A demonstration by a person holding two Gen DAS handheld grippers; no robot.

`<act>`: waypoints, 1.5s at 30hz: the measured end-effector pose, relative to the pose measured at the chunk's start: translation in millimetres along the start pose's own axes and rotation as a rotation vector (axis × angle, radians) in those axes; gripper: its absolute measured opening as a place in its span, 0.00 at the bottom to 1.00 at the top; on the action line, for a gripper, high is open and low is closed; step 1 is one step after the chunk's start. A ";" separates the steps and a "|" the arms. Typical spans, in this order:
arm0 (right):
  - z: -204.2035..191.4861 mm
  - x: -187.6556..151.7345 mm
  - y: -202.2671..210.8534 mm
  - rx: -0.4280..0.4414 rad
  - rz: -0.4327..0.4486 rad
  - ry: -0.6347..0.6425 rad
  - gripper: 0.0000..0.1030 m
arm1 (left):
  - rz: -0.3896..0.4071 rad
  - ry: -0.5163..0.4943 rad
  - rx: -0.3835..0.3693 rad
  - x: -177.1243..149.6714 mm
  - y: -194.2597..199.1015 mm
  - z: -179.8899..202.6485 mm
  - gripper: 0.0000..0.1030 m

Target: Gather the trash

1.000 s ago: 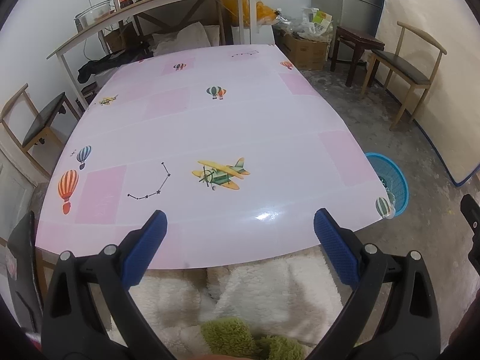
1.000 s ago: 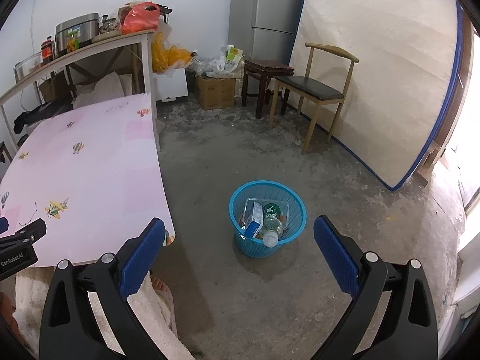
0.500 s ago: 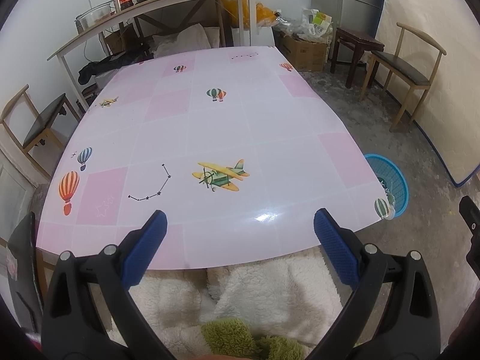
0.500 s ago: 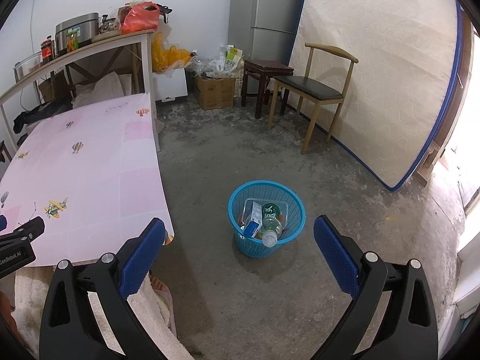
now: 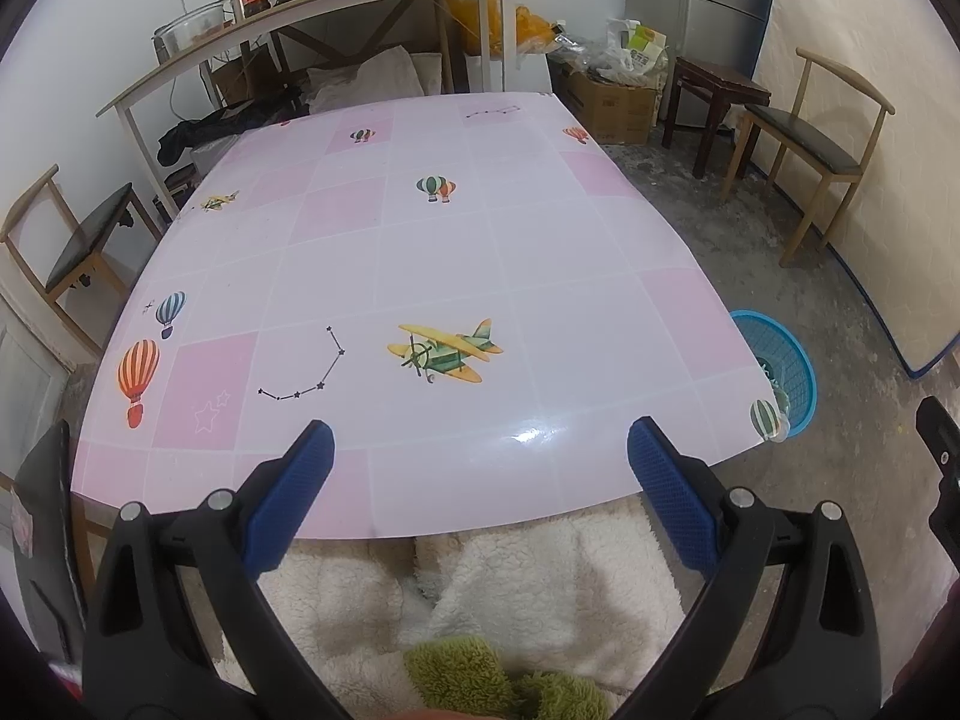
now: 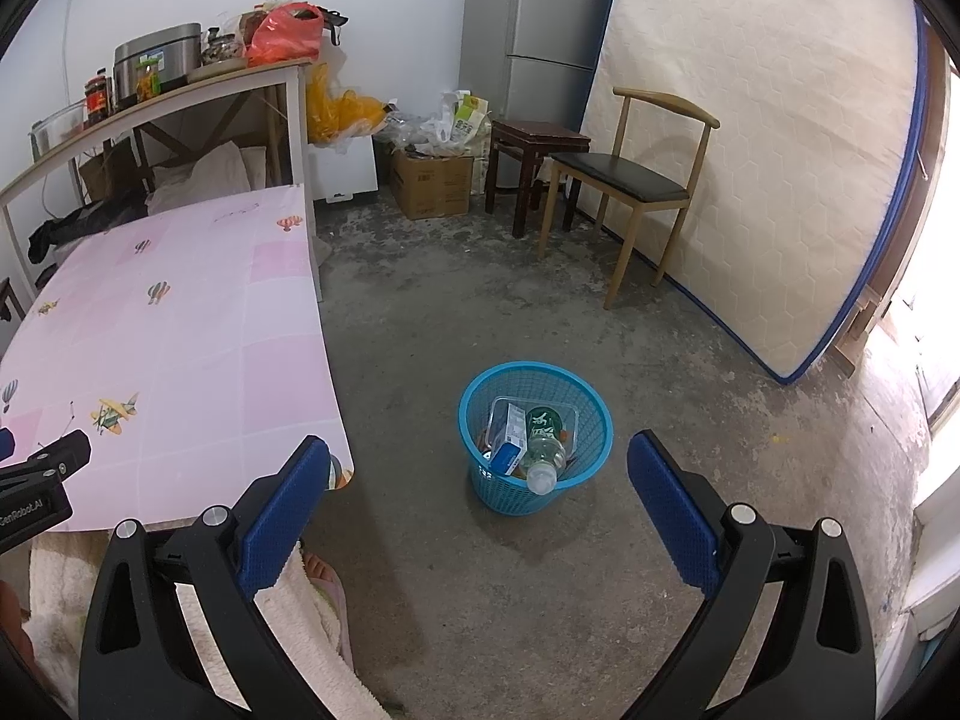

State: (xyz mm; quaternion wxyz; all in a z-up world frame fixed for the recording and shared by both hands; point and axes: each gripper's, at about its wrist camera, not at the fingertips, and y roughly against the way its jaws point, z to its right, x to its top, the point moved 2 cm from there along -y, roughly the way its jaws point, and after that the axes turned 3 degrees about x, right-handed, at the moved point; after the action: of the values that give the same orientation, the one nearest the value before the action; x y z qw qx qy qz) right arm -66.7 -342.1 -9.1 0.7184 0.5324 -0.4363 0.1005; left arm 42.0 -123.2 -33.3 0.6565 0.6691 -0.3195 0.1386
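A blue mesh trash basket [image 6: 534, 438] stands on the concrete floor right of the table; it holds a plastic bottle [image 6: 543, 450], a blue-and-white carton [image 6: 510, 453] and a clear tray. It shows partly in the left wrist view [image 5: 783, 360] past the table's corner. My left gripper [image 5: 480, 450] is open and empty over the near edge of the pink table [image 5: 420, 252], which carries no loose objects. My right gripper [image 6: 477, 471] is open and empty above the floor, in front of the basket.
A wooden chair [image 6: 630, 180], a dark stool [image 6: 528, 144] and a leaning mattress [image 6: 750, 150] stand at the right. A shelf table with jars and a pot [image 5: 300, 18] is behind. Another chair [image 5: 78, 240] stands left. A white fleece covers my lap [image 5: 480, 588].
Almost nothing has moved. Both grippers stay open in the same place, with only a slight drift of the views.
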 end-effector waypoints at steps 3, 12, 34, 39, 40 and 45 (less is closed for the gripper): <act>-0.5 0.8 -0.5 0.001 -0.001 0.001 0.94 | 0.001 0.005 0.002 0.4 2.3 -0.2 0.92; -3.0 0.7 0.1 0.001 -0.002 0.003 0.94 | 0.001 0.005 0.002 0.6 1.9 -0.8 0.92; -6.8 3.7 -0.5 0.004 -0.005 0.008 0.94 | 0.003 0.007 0.001 0.2 2.3 -1.9 0.92; -8.8 4.0 -1.2 0.006 -0.003 0.011 0.94 | 0.004 0.010 0.002 0.2 3.3 -2.5 0.92; -9.7 4.2 -1.6 0.006 -0.002 0.012 0.94 | 0.003 0.010 0.003 0.2 3.2 -2.6 0.92; -11.1 4.6 -1.9 0.007 -0.003 0.014 0.94 | 0.004 0.009 0.005 0.3 3.4 -2.8 0.92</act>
State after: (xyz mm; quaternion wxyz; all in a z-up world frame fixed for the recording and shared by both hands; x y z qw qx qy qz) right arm -57.0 -334.8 -7.6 0.7196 0.5349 -0.4302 0.1043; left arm 40.8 -120.4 -30.1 0.6562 0.6693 -0.3176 0.1438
